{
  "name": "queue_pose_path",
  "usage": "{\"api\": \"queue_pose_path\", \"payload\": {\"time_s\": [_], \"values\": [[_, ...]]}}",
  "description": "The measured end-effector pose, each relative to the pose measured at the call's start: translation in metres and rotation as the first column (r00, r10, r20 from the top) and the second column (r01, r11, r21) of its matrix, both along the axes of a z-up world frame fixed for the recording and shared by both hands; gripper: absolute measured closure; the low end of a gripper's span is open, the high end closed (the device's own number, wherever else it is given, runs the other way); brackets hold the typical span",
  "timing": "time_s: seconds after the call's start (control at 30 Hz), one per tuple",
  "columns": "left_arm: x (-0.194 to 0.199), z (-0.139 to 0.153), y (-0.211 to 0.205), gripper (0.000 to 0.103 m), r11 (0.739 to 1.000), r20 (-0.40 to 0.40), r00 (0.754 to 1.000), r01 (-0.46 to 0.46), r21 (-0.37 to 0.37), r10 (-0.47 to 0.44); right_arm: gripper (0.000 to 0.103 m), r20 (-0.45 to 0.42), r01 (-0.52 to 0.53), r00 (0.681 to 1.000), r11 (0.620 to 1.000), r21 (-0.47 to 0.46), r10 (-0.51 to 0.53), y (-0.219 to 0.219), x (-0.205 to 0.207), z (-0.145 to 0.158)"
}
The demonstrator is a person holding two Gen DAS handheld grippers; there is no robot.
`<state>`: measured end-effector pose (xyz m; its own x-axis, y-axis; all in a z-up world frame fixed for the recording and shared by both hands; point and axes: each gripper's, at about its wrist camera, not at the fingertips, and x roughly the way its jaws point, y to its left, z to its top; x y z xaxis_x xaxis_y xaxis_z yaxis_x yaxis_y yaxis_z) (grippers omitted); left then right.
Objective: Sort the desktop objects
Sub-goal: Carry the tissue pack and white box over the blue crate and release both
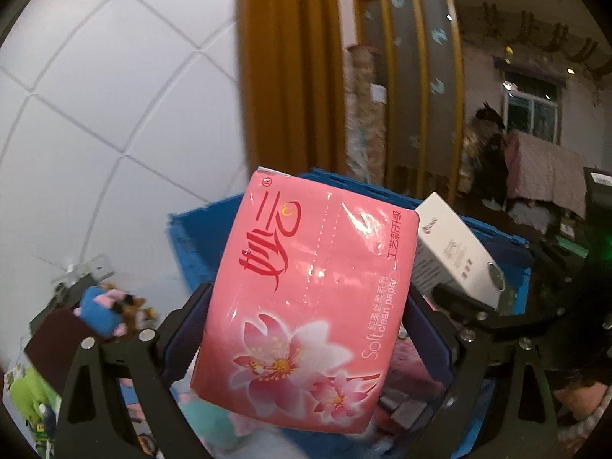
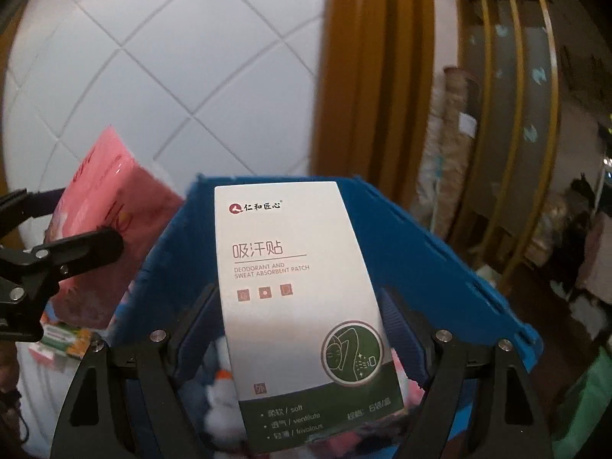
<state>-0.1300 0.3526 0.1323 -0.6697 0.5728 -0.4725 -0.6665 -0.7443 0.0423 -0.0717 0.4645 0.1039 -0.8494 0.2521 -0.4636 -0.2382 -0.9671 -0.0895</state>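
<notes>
- The left gripper point(image 1: 306, 329) clamps a pink tissue pack point(image 1: 306, 298) at centre frame; its long axis runs from lower frame up toward the top, leaning slightly left.
- The right gripper point(image 2: 302, 329) grips a white patch box point(image 2: 298, 306) by its long sides, long axis nearly vertical in frame, logo end uppermost.
- Both items hang over the blue bin point(image 2: 440, 252), which seems to hold soft things already.
- Judged step: carrying to deposit. Next calls for lowering past the rim, then releasing each.

Your pink tissue pack point(image 1: 306, 294) reads "Soft clean paper" beside red Chinese script. Your white box point(image 2: 302, 306) reads "仁和匠心", "吸汗贴", "DEODORANT AND SWEAT ABSORBENT PATCH", and "soft", "ventilate", "frivolous" on its green band.
</notes>
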Motion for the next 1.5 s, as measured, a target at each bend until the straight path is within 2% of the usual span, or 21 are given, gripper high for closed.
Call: {"api": "queue_pose_path", "payload": {"time_s": [0.07, 0.23, 0.53, 0.8, 0.87, 0.97, 1.27, 1.5], "values": [[-0.004, -0.004, 0.026, 0.007, 0.999, 0.03, 0.999, 0.025, -0.033, -0.024, 0.02, 0.018, 0.021, 1.0, 1.0, -0.008, -0.021, 0.017, 0.001, -0.005], [-0.011, -0.012, 0.059, 0.007, 0.996, 0.08, 0.996, 0.044, -0.083, -0.038, 0.02, 0.041, 0.061, 0.997, 0.998, -0.031, -0.06, 0.055, 0.004, -0.014], [-0.014, -0.022, 0.069, 0.007, 0.988, 0.106, 0.994, 0.031, -0.149, -0.015, 0.02, 0.09, 0.073, 0.993, 0.996, -0.043, -0.069, 0.09, -0.008, -0.036], [-0.016, -0.025, 0.07, 0.007, 0.983, 0.118, 0.993, 0.023, -0.182, -0.001, 0.021, 0.141, 0.064, 0.988, 0.998, -0.028, -0.06, 0.093, -0.019, -0.051], [-0.013, -0.023, 0.069, 0.007, 0.984, 0.101, 0.995, 0.019, -0.177, -0.001, 0.013, 0.121, 0.075, 0.99, 0.997, -0.031, -0.071, 0.097, -0.018, -0.048], [-0.011, -0.023, 0.069, 0.006, 0.983, 0.087, 0.996, 0.014, -0.182, 0.002, 0.006, 0.112, 0.086, 0.99, 0.996, -0.029, -0.083, 0.101, -0.019, -0.047], [-0.011, -0.02, 0.061, 0.006, 0.987, 0.082, 0.996, -0.021, -0.16, 0.035, 0.003, 0.111, 0.078, 0.991, 0.997, 0.01, -0.079, 0.099, -0.02, -0.045], [-0.002, -0.014, 0.042, 0.006, 0.996, 0.076, 0.996, -0.047, -0.07, 0.053, 0.0, 0.077, 0.094, 0.992, 0.996, 0.009, -0.095, 0.101, -0.017, -0.044]]}}
